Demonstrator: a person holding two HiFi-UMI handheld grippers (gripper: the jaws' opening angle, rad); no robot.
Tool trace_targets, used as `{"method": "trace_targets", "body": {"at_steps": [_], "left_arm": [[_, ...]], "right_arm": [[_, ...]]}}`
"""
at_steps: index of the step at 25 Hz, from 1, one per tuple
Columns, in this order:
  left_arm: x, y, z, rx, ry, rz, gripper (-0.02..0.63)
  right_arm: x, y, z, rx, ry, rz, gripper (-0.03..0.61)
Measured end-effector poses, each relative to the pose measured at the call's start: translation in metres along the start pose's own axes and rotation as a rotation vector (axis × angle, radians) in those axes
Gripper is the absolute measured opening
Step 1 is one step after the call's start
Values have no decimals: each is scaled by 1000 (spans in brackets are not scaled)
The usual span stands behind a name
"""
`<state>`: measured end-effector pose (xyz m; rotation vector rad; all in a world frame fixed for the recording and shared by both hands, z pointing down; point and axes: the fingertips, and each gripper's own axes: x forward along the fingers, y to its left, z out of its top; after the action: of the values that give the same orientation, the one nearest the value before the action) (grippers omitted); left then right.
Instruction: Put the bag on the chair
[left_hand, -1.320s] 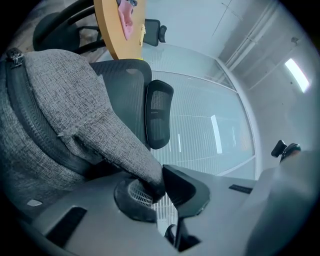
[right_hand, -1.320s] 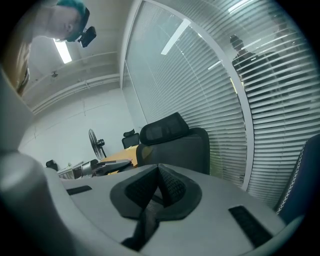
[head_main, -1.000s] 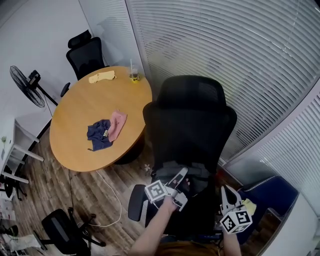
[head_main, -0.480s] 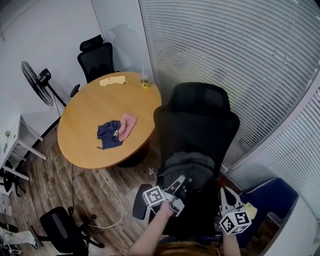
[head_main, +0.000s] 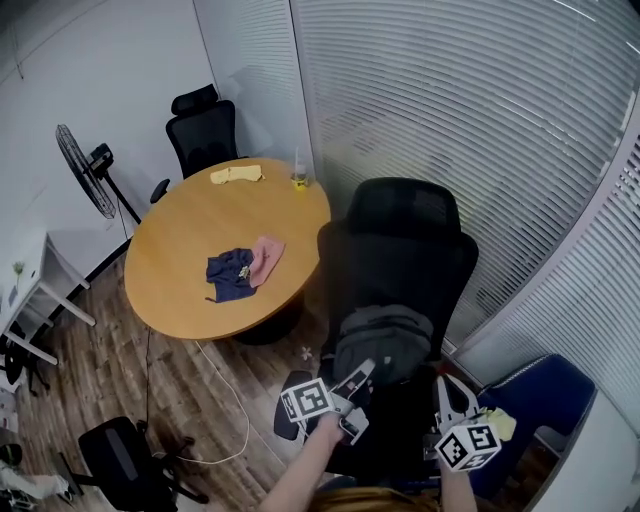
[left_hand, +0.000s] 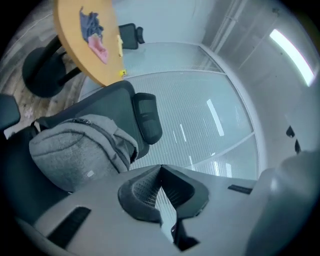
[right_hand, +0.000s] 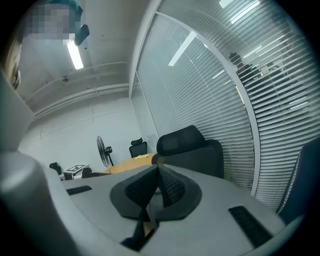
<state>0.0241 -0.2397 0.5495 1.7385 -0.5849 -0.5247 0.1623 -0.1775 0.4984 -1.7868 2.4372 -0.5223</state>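
A grey backpack (head_main: 385, 340) rests on the seat of a black high-backed office chair (head_main: 400, 250), leaning against its backrest. My left gripper (head_main: 358, 378) hovers just in front of the bag, apart from it, with its jaws shut on nothing. In the left gripper view the bag (left_hand: 80, 155) lies left of the shut gripper (left_hand: 160, 169), and the chair's headrest (left_hand: 147, 117) is above. My right gripper (head_main: 445, 388) sits at the chair's right side, also shut and empty. The right gripper view shows the gripper (right_hand: 157, 169) below the chair back (right_hand: 192, 145).
A round wooden table (head_main: 190, 270) left of the chair carries blue and pink cloths (head_main: 245, 268), a yellow cloth (head_main: 237, 175) and a cup (head_main: 299, 180). A blue chair (head_main: 540, 390) stands at the right, a fan (head_main: 85, 170) at the left. Blinds-covered glass runs behind.
The bag has come into plain view on the seat. My left gripper has drawn back from it toward me, and the view has shifted back. The right gripper has barely moved.
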Motion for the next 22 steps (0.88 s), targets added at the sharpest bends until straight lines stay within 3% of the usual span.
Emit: {"method": "trace_targets", "body": {"at_steps": [7, 12, 15, 22], "left_arm": [[-10, -37, -12, 590, 133, 119, 23], [-19, -45, -15, 891, 137, 209, 23], [-19, -54, -28, 964, 180, 169, 23], [-23, -53, -30, 972, 180, 185, 23]], "right_arm": [[-1, 14, -1, 27, -6, -10, 12], [-7, 19, 1, 6, -7, -10, 12], [-12, 16, 0, -1, -13, -18, 12], [-13, 18, 1, -1, -7, -20, 12]]}}
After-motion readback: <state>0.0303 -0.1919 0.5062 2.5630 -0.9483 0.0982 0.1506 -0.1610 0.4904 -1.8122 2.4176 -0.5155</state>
